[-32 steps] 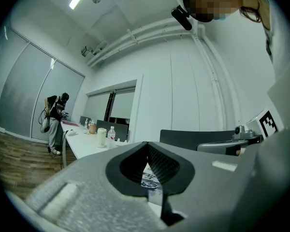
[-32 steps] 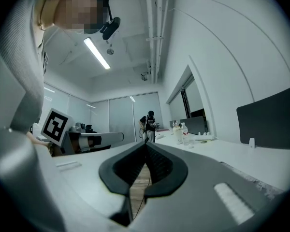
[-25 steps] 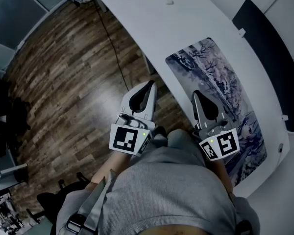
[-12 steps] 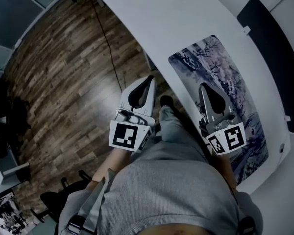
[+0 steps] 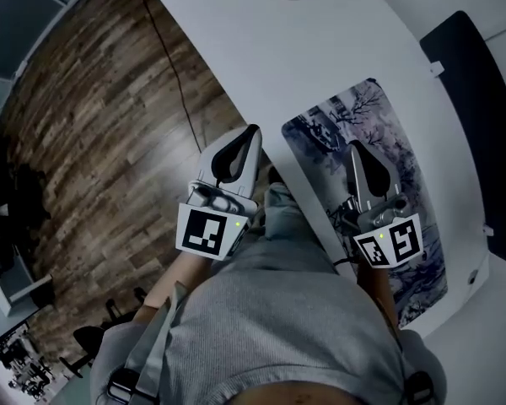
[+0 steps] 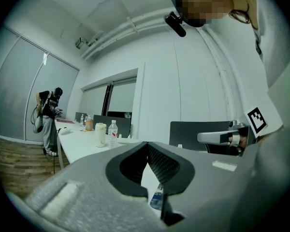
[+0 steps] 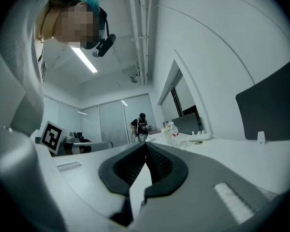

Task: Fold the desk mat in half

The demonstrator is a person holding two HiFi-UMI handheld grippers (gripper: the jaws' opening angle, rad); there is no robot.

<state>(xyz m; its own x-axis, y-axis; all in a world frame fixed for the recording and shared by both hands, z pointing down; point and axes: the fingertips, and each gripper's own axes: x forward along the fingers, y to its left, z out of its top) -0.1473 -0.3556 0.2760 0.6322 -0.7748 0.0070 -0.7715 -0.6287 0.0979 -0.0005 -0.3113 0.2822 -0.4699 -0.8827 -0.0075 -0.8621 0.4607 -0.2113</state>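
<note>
both jaws closed, desk mat (image 5: 344,130) unfolded

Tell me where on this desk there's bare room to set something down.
Widest bare patch: the white desk top, between the far end of the desk mat and the bottles and cup beyond. A narrower bare strip runs between the mat and the desk edge by the dark panel. Crowded: above the mat's near half, where the right claw hovers.

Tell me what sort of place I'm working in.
Most likely an office or meeting room: a long white table with a printed desk mat on it, wood-plank flooring beside it, and a water bottle among the drinks left further along the table.
</note>
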